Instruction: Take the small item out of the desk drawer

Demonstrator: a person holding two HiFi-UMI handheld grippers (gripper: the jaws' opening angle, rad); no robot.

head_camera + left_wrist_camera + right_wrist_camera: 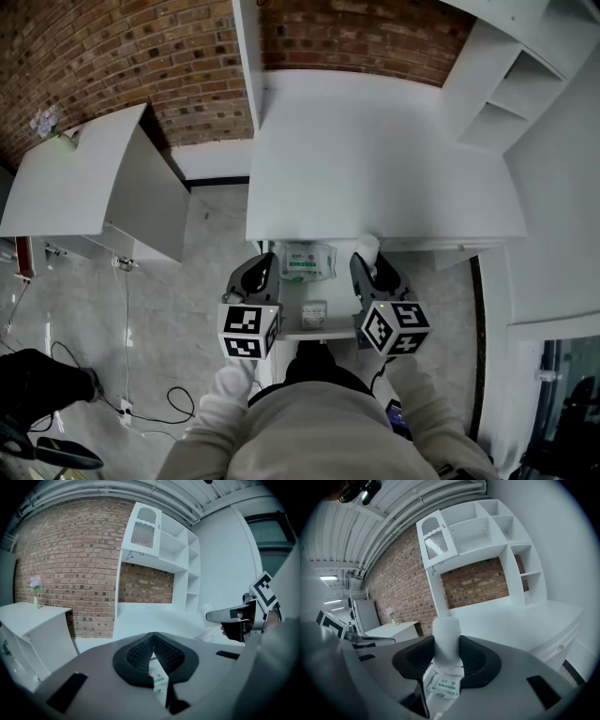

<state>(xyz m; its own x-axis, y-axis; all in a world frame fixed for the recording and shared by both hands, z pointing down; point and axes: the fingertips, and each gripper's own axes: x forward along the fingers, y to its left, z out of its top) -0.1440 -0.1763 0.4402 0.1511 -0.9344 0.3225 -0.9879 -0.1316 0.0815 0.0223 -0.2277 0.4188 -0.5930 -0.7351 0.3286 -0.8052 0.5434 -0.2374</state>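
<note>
The drawer [317, 327] under the white desk [375, 159] stands pulled out. A green-and-white packet [307, 262] lies at its back, and a small white box [313, 313] nearer the front. My right gripper [367, 261] is over the drawer's right side, shut on a white cylinder [367, 247]. In the right gripper view the cylinder [446, 637] stands upright between the pads, with the packet [446, 686] below it. My left gripper [262, 269] hovers over the drawer's left side, shut and holding nothing. In the left gripper view the packet [159, 681] shows under the gripper.
A white shelf unit [506, 84] stands on the desk's right end. A low white cabinet [84, 178] stands to the left against the brick wall [141, 56]. Cables [141, 403] trail over the grey floor at lower left.
</note>
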